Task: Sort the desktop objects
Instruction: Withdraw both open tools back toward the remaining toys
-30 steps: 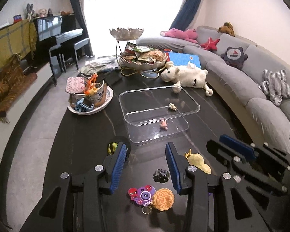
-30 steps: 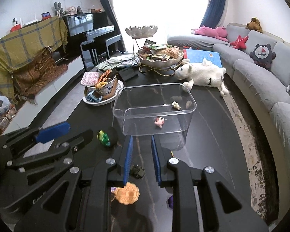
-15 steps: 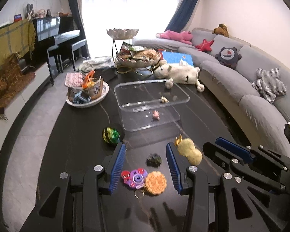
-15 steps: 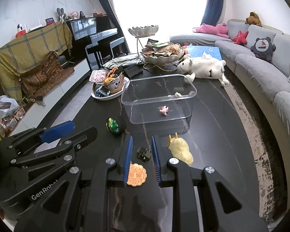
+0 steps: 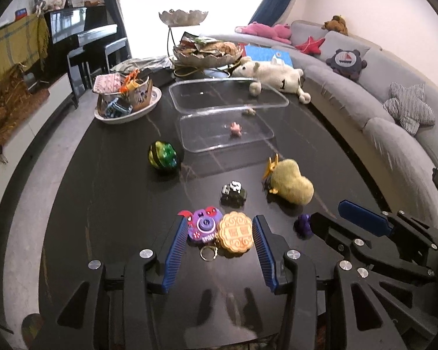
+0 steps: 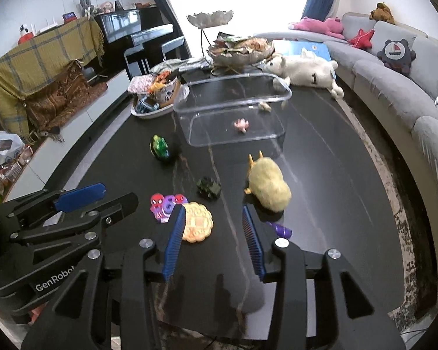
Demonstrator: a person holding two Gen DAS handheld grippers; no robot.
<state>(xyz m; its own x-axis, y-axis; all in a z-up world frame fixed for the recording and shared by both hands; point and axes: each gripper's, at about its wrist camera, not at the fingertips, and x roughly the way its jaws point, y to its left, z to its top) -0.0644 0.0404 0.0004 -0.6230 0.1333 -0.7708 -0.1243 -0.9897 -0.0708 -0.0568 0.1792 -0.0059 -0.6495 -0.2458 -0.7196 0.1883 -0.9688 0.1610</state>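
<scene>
A clear plastic box [image 5: 227,108] [image 6: 233,99] stands mid-table with a tiny pink toy [image 5: 235,128] [image 6: 241,124] and a beige piece [image 5: 251,111] inside. My left gripper [image 5: 219,227] is open low over the near table, its fingers flanking a purple spider keychain [image 5: 203,227] and an orange mooncake disc [image 5: 238,233]. My right gripper [image 6: 213,215] is open beside it, with the mooncake disc [image 6: 197,221] at its left finger. Loose on the table lie a green ball [image 5: 162,157] [image 6: 160,147], a dark toy car [image 5: 233,192] [image 6: 208,188], a yellow plush [image 5: 290,185] [image 6: 268,188] and a small purple toy [image 5: 303,224] [image 6: 281,229].
A white plate [image 5: 149,108] carrying a basket of odds stands left of the box. A tiered bowl stand [image 5: 204,52] and a white plush animal [image 5: 277,73] sit behind it. A grey sofa [image 5: 394,134] curves along the right; the table's left edge drops to the floor.
Both grippers have drawn back from the box toward the near edge, bringing more loose toys into view. The right gripper's jaws have widened from nearly shut to open.
</scene>
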